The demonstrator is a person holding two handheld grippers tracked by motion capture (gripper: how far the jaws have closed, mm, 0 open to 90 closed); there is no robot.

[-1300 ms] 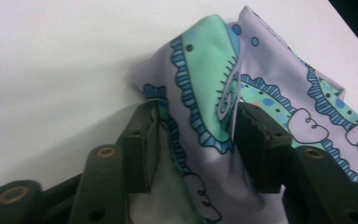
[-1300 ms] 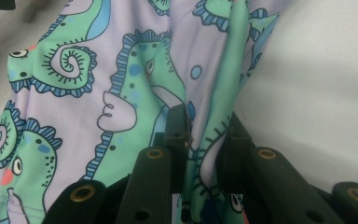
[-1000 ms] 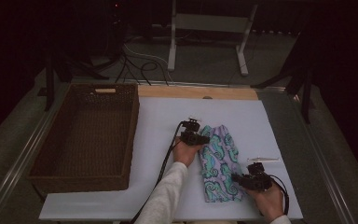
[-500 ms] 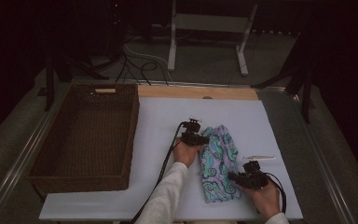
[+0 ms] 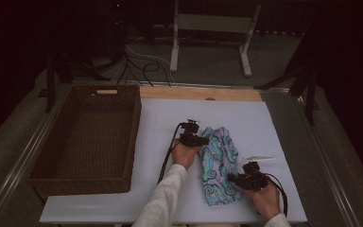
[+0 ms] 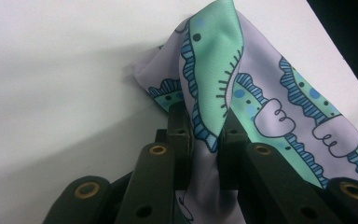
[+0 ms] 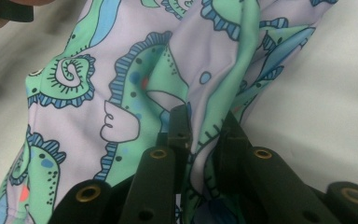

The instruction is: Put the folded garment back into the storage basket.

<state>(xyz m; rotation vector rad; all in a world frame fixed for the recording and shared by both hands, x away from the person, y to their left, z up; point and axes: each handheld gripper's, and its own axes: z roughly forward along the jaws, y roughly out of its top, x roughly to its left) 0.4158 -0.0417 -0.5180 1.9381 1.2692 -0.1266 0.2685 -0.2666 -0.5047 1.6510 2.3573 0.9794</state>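
Note:
A patterned cloth (image 5: 219, 163) in lilac, green and blue lies bunched on the white table board (image 5: 165, 113), right of centre. My left gripper (image 5: 202, 141) is at the cloth's far left edge. In the left gripper view its jaws have just been closing, and the left gripper (image 6: 205, 135) is pinching a raised fold of the cloth (image 6: 261, 93). My right gripper (image 5: 238, 179) is at the cloth's near right edge. In the right gripper view the right gripper (image 7: 204, 128) is shut on a ridge of the cloth (image 7: 121, 84).
A brown wicker basket (image 5: 132, 137) stands at the table's left side. A thin white strip (image 5: 257, 159) lies just right of the cloth. A wooden strip (image 5: 198, 93) runs along the table's far edge, with a metal stand and cables on the floor behind it.
My right hand has shifted a little to the left along the cloth's near edge. The left hand has stayed where it was on the cloth's far edge.

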